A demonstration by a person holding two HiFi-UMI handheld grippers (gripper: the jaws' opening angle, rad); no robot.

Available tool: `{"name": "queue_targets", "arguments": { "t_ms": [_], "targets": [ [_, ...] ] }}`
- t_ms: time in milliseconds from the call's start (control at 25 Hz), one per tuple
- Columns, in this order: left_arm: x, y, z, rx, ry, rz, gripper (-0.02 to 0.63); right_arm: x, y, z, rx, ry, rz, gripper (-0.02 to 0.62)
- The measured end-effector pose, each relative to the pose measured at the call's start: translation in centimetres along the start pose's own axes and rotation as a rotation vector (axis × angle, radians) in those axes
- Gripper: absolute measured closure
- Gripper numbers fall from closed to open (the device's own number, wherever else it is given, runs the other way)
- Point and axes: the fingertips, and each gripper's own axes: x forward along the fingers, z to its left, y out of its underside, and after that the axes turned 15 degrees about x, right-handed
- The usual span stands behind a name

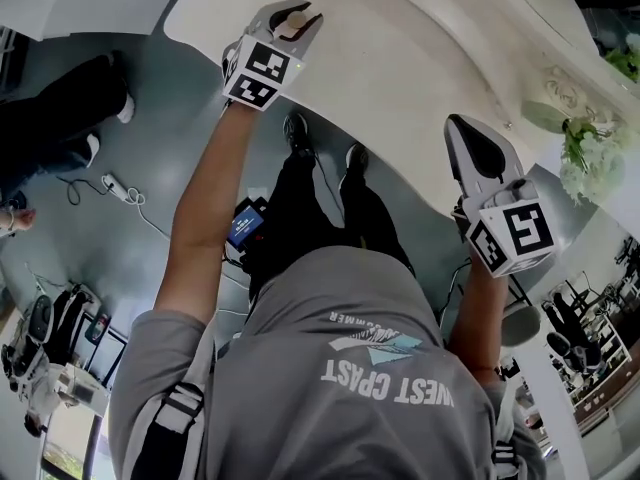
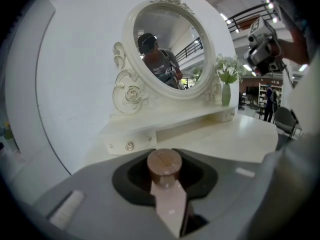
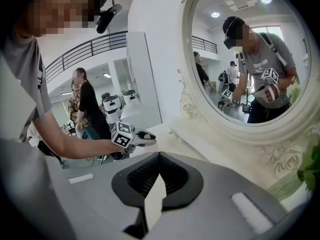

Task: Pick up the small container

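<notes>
The small container is a short round brown pot with a flat lid. It sits between the dark pads of my left gripper, which is shut on it. In the head view the same gripper is over the near left edge of the white vanity table, with the container showing at its tip. I cannot tell whether the pot rests on the tabletop. My right gripper hovers over the table's near right edge, shut with nothing in it.
An oval mirror in an ornate white frame stands at the back of the table on a low drawer shelf. A vase of white flowers stands at the right. A cable and gear lie on the floor. People stand in the background.
</notes>
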Motion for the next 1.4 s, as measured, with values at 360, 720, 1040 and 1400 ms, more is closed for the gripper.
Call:
{"name": "queue_targets", "arguments": {
  "t_ms": [360,720,1040,1400],
  "targets": [
    [-5.7,-5.2,-0.2,0.042,-0.004,-0.022,0.514,-2.7,-1.6,1.4,-0.04,-0.025,-0.074,0.594],
    [-14.0,-13.9,-0.6,0.123,-0.043,-0.078,0.514,-7.4,-4.8,3.4,-0.114,-0.051,-0.187,0.594],
    [-20.0,-19.6,-3.3,0.184,-0.052,-0.101,0.514,-11.4,-5.0,4.9,-0.185,-0.082,-0.212,0.595],
    [-24.0,-24.0,-6.1,0.253,-0.067,-0.135,0.514,-14.3,-5.4,5.2,-0.265,-0.081,-0.247,0.597]
  ]
}}
